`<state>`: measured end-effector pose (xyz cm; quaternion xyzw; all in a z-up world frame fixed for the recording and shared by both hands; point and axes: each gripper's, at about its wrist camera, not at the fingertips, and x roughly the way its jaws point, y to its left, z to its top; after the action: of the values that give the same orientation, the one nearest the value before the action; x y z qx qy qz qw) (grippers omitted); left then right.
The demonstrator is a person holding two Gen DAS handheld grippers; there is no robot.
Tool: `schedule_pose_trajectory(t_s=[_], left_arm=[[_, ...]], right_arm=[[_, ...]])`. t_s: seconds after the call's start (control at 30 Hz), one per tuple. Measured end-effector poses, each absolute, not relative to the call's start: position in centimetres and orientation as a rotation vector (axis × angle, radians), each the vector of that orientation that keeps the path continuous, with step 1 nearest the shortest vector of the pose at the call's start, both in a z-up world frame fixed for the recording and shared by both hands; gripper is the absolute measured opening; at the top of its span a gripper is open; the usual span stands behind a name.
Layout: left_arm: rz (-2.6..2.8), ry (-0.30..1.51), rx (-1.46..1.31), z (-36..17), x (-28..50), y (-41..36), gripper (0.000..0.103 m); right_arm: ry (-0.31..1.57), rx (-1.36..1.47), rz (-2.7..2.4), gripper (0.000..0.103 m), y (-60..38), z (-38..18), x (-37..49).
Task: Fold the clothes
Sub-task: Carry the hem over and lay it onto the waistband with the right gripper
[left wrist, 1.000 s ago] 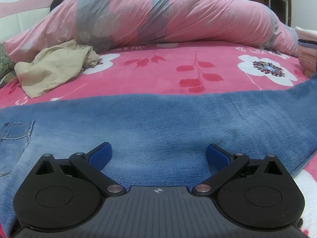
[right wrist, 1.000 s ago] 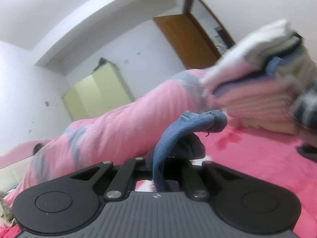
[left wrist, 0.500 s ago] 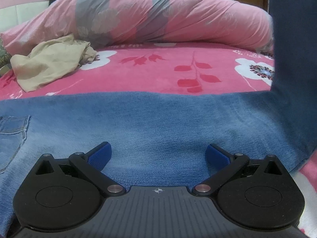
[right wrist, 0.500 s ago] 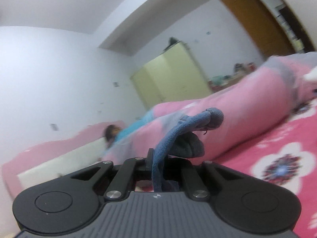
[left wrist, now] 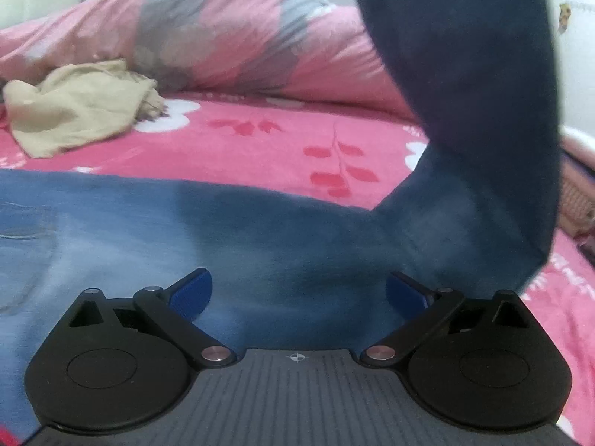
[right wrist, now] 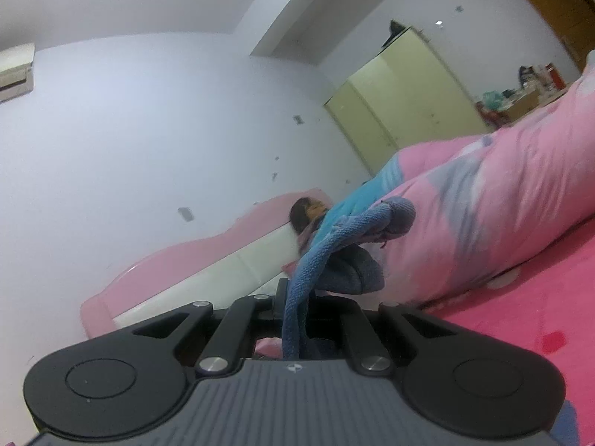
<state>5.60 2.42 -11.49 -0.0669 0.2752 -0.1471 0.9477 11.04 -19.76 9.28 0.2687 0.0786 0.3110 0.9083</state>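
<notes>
Blue jeans [left wrist: 156,230] lie flat across the pink flowered bed [left wrist: 260,141]. My left gripper [left wrist: 297,291] is open just above the denim, its blue pads [left wrist: 191,290] wide apart and holding nothing. One jeans leg [left wrist: 483,119] rises steeply on the right of the left wrist view, up out of frame. My right gripper [right wrist: 295,312] is shut on the hem of that leg [right wrist: 353,230], held high above the bed, with the cloth bunched over the fingers.
A crumpled beige garment [left wrist: 74,115] lies at the far left of the bed. A pink and grey duvet [left wrist: 223,37] covers a person lying at the back. A headboard [right wrist: 193,271], wardrobe [right wrist: 401,104] and door stand along the walls.
My right gripper has lifted the jeans leg higher and swung it left, toward the headboard. The raised leg now fills more of the left wrist view. My left gripper stays open.
</notes>
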Motion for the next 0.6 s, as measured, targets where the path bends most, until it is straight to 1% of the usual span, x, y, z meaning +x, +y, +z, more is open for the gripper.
schedule_pose_trajectory(t_s=[0.13,0.2,0.43,0.5,0.6], left_arm=[[-0.269,0.46,-0.181,-8.8,2.8,7.5,0.101],[-0.192,0.458,-0.196,-8.3,2.4,10.1,0.101],[0.02,0.521,-0.404,-10.2,2.8,19.4,0.1],[-0.055,0.517,-0.425,-11.0,2.8,20.8,0.1],[-0.097,0.49,-0.398,-11.3,1.8,20.9,0.099]], right_arm=[[0.188,0.551,0.684,0.005,-17.5,9.2,11.8],[0.2,0.553,0.712,0.005,-15.8,9.0,12.0],[0.262,0.545,0.815,0.005,-8.6,7.3,13.2],[0.297,0.53,0.835,0.006,-6.1,6.2,13.5],[0.359,0.509,0.855,0.006,-2.5,4.1,14.1]])
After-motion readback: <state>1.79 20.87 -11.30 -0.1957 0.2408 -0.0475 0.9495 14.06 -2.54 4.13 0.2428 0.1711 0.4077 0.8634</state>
